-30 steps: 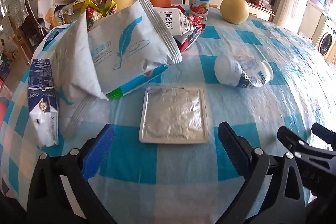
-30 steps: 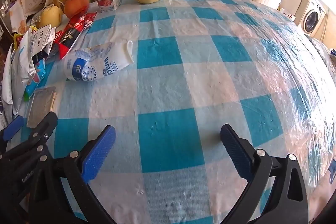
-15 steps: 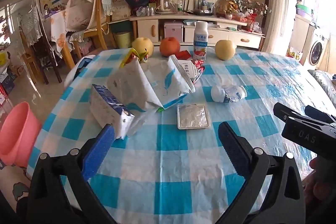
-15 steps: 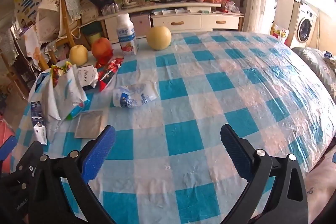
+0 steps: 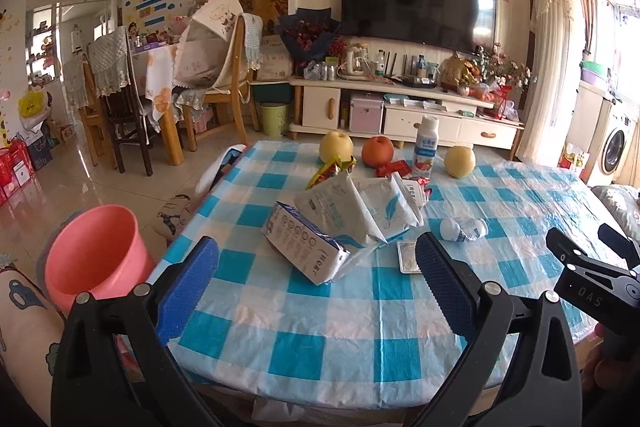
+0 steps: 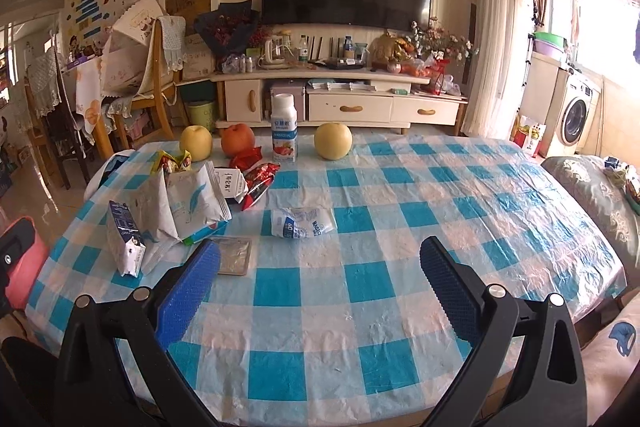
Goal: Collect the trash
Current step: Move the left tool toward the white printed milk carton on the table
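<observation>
Trash lies on the left part of the checked table point(image 5: 360, 315): a blue-and-white carton point(image 5: 304, 247) point(image 6: 125, 239), white bags with a feather print point(image 5: 360, 215) point(image 6: 188, 207), a flat foil-lidded tray point(image 5: 409, 255) point(image 6: 235, 255), a crushed white bottle point(image 5: 464, 229) point(image 6: 300, 223) and red wrappers point(image 6: 256, 179). My left gripper point(image 5: 316, 291) is open and empty above the table's near edge. My right gripper point(image 6: 320, 291) is open and empty, also back from the trash. A pink bin point(image 5: 94, 251) stands on the floor left of the table.
At the far side of the table stand an upright yoghurt bottle point(image 6: 285, 133), an orange fruit point(image 6: 238, 139) and two yellow fruits point(image 6: 333, 141). Chairs point(image 5: 224, 83) and a TV cabinet point(image 5: 400, 115) lie beyond. A cushion point(image 6: 600, 195) is at right.
Both grippers have pulled back and risen from close over the table. The whole table, the pink bin and the room have come into view. Both stay open and empty.
</observation>
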`<state>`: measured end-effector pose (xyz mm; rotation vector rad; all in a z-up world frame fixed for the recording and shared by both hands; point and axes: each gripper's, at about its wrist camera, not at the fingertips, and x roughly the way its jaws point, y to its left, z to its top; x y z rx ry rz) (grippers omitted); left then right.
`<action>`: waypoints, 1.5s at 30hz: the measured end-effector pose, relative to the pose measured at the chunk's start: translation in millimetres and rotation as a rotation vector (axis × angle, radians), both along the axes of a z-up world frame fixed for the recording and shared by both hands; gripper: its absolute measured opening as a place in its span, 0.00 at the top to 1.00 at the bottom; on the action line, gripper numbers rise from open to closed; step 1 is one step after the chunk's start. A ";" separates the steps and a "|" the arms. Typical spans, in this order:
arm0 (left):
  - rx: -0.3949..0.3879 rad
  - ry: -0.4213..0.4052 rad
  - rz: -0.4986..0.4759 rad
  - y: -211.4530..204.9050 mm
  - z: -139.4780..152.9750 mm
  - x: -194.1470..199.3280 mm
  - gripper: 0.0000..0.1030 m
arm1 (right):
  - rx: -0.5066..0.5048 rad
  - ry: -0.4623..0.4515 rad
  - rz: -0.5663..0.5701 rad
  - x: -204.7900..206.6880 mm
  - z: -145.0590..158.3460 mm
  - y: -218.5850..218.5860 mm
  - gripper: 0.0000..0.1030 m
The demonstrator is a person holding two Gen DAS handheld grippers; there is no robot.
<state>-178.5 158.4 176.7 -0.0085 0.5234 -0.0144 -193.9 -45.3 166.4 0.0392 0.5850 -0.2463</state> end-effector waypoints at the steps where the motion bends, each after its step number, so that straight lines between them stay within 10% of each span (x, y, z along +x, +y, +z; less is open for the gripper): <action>1: -0.002 -0.011 0.009 4.7 3.3 -3.0 0.04 | -0.004 -0.010 0.000 -2.3 2.6 2.5 0.04; 21: -0.078 -0.052 0.062 41.0 16.5 -24.0 0.04 | -0.076 -0.135 0.015 -22.7 27.1 25.5 0.04; 45: -0.138 -0.050 0.025 38.1 -46.7 8.4 0.04 | -0.117 -0.107 0.054 -4.9 8.1 22.8 0.04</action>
